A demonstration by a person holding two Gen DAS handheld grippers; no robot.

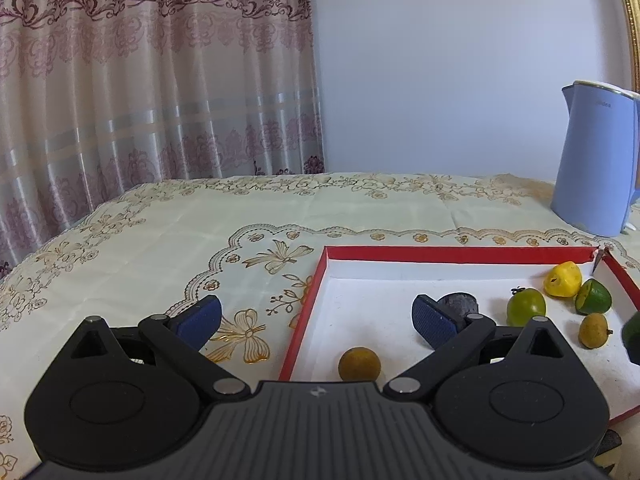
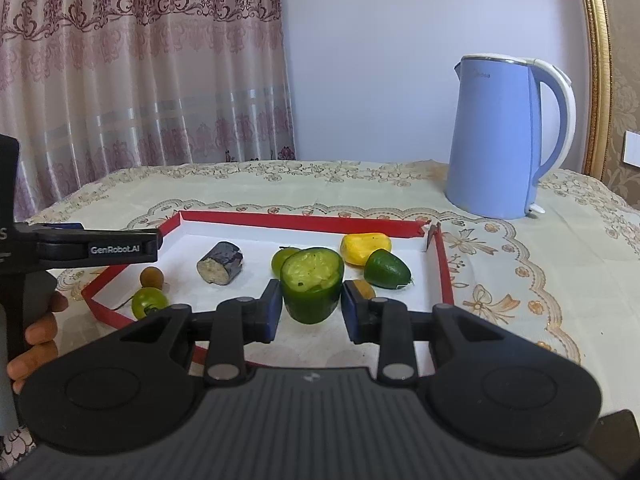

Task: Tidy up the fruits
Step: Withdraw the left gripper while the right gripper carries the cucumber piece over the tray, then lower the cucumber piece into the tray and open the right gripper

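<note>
Green cucumber chunk [image 2: 312, 286] only in right-wrist view.

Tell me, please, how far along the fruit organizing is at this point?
Mostly done: the eggplant piece, yellow fruit, lime half and several small fruits already lie in the red tray. In hand: the right gripper brackets a cucumber chunk over the tray. The left gripper is open and empty. Left: releasing that chunk.
</note>
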